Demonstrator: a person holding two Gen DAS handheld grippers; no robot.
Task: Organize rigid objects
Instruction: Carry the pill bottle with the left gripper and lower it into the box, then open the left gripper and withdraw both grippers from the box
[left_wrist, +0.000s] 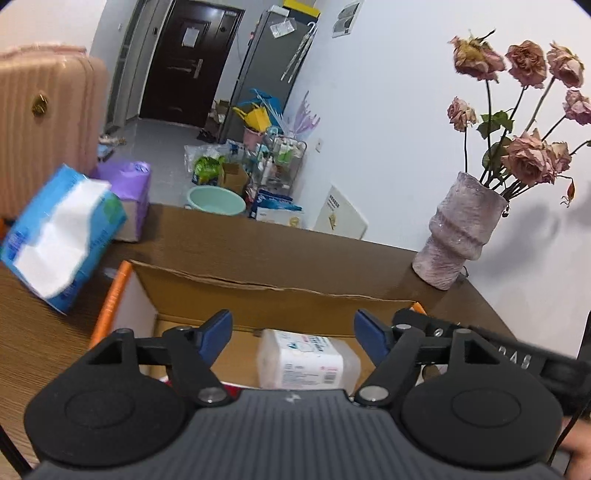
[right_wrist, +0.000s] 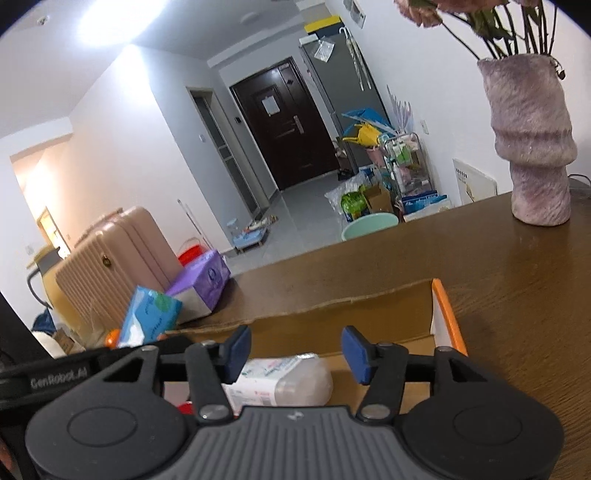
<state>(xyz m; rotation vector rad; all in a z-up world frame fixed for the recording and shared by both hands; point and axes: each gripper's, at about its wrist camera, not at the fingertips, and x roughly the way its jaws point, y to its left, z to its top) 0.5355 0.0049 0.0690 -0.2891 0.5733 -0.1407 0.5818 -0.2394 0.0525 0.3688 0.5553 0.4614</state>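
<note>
Over an open cardboard box (left_wrist: 258, 291) on a brown wooden surface (left_wrist: 280, 240), with orange-edged flaps (left_wrist: 110, 299) folded out at both sides. Inside the box, lying flat on its floor: 1 white plastic-wrapped pack (left_wrist: 308, 356) with a printed label, also visible from the right wrist view (right_wrist: 284, 380).

Left gripper (left_wrist: 293, 334) above the box opening, blue-padded fingers (left_wrist: 218, 332) held apart, nothing pinched between them; pack below and beyond the gap, not touched by either pad. Right gripper (right_wrist: 293, 352) likewise above the box, fingers (right_wrist: 354, 354) spread apart and empty, pack partly behind the left-hand pad, no visible contact.

Left of the box on the surface: a blue tissue pack (left_wrist: 62, 236) tilted on its edge, white tissue showing at the top, and just behind it a purple tissue box (left_wrist: 133, 192). At the far right of the surface, well apart from the box: a mauve textured vase (left_wrist: 458, 232) upright, holding dried pink roses (left_wrist: 524, 110).

Beyond the surface: a pink ribbed suitcase (left_wrist: 44, 122), a pale green basin (left_wrist: 216, 201) on the floor, a dark door (left_wrist: 184, 62).
</note>
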